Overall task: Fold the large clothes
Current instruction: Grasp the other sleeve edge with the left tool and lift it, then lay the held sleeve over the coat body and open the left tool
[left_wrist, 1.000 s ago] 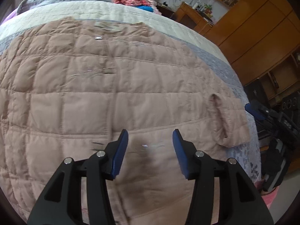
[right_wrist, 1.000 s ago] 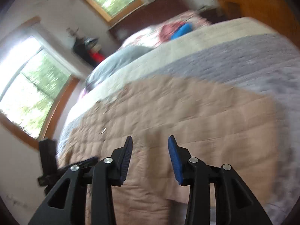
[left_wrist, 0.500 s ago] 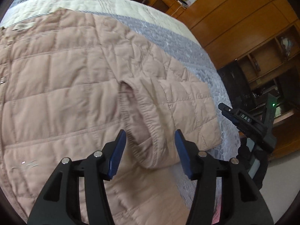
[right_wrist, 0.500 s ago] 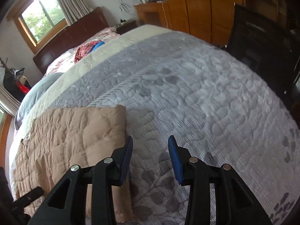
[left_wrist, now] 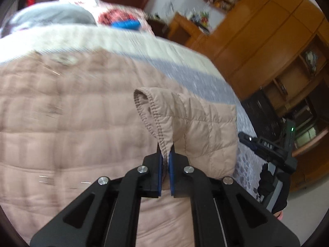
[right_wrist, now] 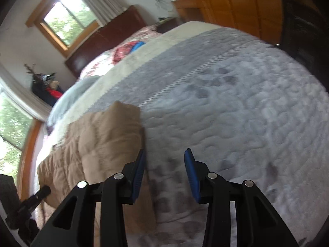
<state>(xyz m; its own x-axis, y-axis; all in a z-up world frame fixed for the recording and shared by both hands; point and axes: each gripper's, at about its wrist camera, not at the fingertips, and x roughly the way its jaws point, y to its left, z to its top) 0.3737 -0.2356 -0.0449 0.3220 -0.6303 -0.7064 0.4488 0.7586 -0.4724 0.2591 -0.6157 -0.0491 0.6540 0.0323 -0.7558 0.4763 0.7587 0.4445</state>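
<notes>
In the left wrist view, a beige quilted jacket (left_wrist: 67, 123) is spread flat over a bed (left_wrist: 185, 70), filling the left and centre of the frame. Its sleeve (left_wrist: 197, 123) is lifted off the jacket body at centre right, and the elasticated cuff (left_wrist: 156, 123) is pinched by the left gripper (left_wrist: 165, 160) at lower centre, its 2 blue pads closed tight on the cuff's edge. The rest of the sleeve hangs to the right, ending just beside the grey patterned bedspread (left_wrist: 245, 168). Wooden wardrobes (left_wrist: 267, 41) fill the upper right, and a red and blue bundle (left_wrist: 121, 19) (blurred, so its nature cannot be told) lies near the top centre.

In the right wrist view, the right gripper (right_wrist: 164, 165) is seen at lower centre with its jaws spread apart and nothing between them, over the grey bedspread (right_wrist: 236, 107). The raised sleeve (right_wrist: 107, 140) appears at centre left, its edge just beside the left-hand blue pad (right_wrist: 138, 168); contact cannot be told. A window (right_wrist: 65, 22) is set in the upper left.
</notes>
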